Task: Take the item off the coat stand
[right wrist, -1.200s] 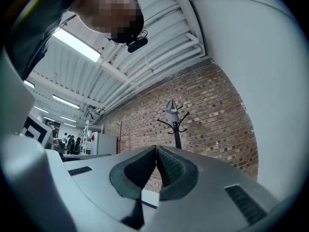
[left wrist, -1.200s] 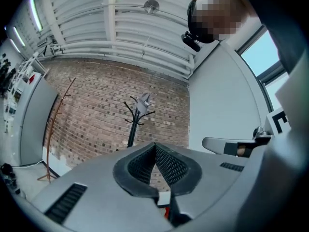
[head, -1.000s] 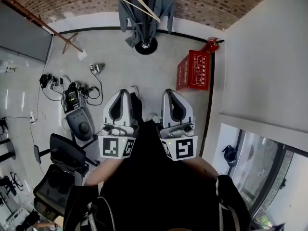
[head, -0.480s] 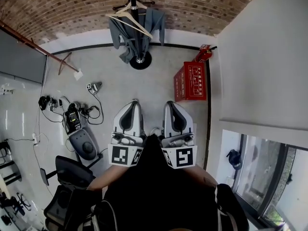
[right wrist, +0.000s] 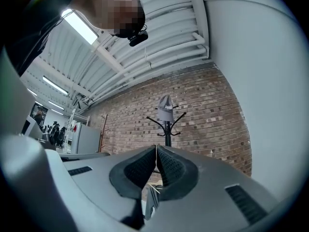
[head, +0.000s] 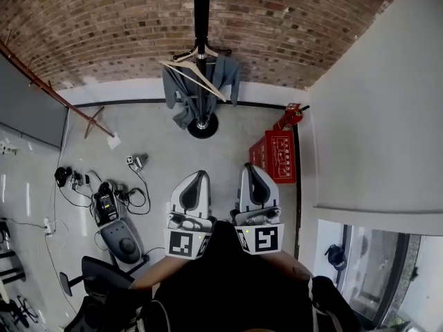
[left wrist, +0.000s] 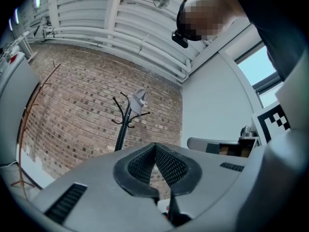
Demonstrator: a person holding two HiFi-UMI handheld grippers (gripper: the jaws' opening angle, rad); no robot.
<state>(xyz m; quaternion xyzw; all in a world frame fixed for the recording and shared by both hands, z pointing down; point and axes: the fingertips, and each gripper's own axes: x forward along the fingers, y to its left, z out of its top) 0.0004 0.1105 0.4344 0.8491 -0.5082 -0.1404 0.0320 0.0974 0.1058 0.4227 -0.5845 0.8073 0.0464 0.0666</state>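
You are holding the left tongs and right tongs closed together, empty; a grey cap with pale lettering is sitting atop the black coat stand, well ahead of them.

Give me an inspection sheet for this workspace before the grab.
Surface: grey floor.
Job's things: coat stand by the wall, holding a cap on top, a wooden hanger and a grey jacket.
Clutter: red crate and fire extinguisher right of the stand; office chair lower left.
Grippers: left gripper and right gripper, jaws shut, empty, apart from the stand.
Cables: cables and devices strewn on the floor at left.
Surroundings: brick wall behind; white wall and window at right.
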